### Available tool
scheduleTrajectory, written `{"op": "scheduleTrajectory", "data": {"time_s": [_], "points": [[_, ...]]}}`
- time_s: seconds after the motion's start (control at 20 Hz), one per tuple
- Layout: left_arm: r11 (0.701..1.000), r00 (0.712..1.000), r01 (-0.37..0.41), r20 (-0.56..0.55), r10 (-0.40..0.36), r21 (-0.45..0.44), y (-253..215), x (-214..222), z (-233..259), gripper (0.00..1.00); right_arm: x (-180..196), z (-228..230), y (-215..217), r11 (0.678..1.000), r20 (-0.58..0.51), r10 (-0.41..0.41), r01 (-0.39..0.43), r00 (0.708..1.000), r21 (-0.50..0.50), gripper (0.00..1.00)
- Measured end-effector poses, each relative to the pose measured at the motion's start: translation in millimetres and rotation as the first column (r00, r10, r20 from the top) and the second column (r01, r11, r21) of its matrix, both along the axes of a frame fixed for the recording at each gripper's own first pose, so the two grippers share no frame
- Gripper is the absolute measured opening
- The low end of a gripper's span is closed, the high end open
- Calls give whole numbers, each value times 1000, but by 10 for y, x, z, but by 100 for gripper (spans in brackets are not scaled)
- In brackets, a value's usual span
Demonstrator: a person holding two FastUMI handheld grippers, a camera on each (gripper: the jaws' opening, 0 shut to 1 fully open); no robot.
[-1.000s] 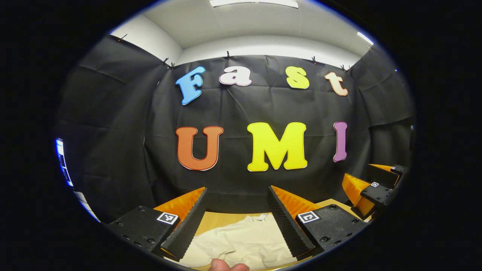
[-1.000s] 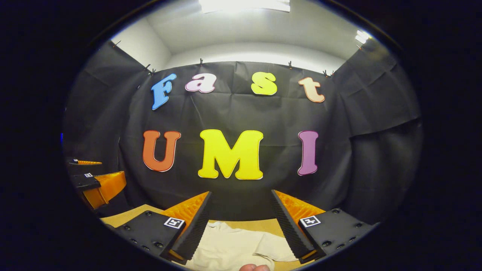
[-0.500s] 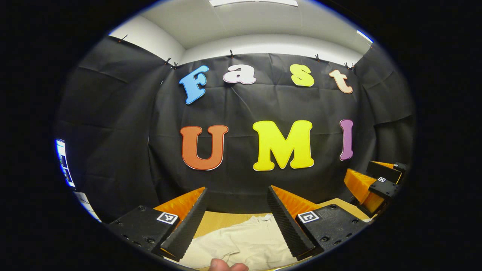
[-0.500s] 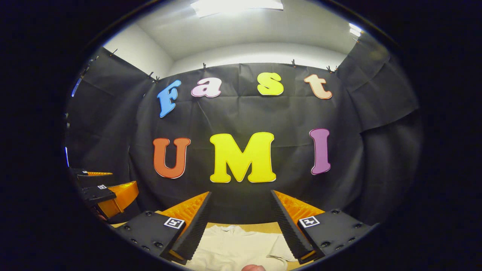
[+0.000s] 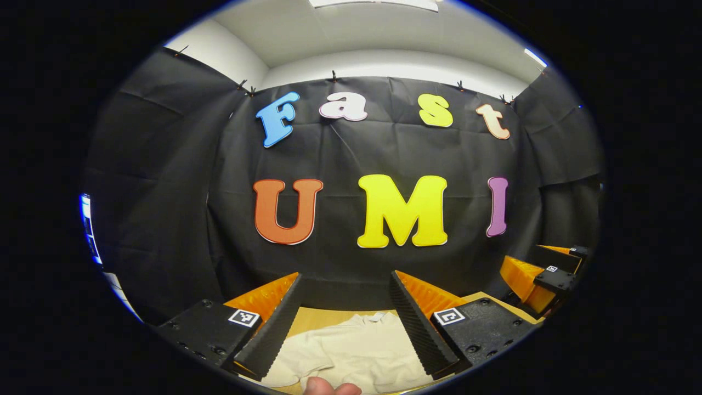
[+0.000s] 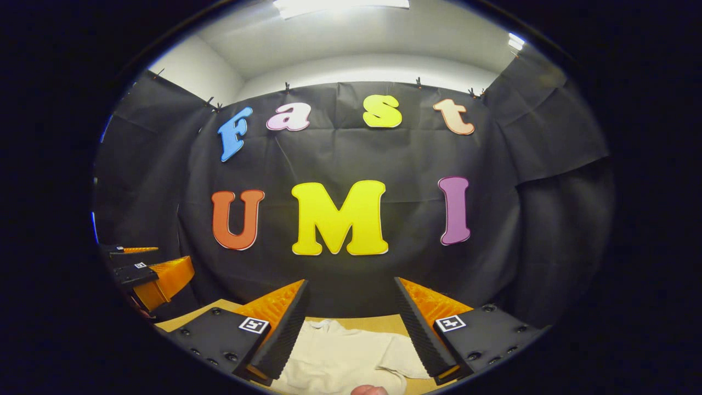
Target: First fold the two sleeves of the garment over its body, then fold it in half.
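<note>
A cream short-sleeved garment [image 5: 356, 354] lies spread on the wooden table [image 5: 310, 318], its collar toward the booth wall. My left gripper [image 5: 345, 280] hangs above it, open, with nothing between its fingers; one sleeve lies below its left finger. In the right gripper view the same garment [image 6: 340, 359] lies under my right gripper [image 6: 351, 285], also open and empty, and the other sleeve spreads toward its right finger. Each gripper shows at the side of the other's view: the right gripper [image 5: 540, 274] and the left gripper [image 6: 151, 271], both held off the cloth.
The black cloth wall stands close behind the table's far edge [image 6: 356, 323]. A fingertip [image 5: 332, 388] of the holding hand shows at the bottom of the left gripper view, and another fingertip [image 6: 368, 390] in the right gripper view. A lit screen edge [image 5: 88, 230] is at far left.
Both cameras have wobbled slightly, swinging right and then back left over the garment. Both grippers stay open and the garment has not moved.
</note>
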State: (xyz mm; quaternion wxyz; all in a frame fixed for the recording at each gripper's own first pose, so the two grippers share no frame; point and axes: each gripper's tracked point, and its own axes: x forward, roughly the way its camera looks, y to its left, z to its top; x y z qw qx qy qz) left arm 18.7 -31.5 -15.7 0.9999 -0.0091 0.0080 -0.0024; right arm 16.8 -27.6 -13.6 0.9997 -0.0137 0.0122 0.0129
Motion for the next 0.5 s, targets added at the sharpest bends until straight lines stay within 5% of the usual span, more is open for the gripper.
{"op": "scheduleTrajectory", "data": {"time_s": [0.5], "points": [[996,992,94,-87,-94,-8,-596,-7,-348,99,-243,-299,-1343,992,-132,-124,124,983,-12,94]]}}
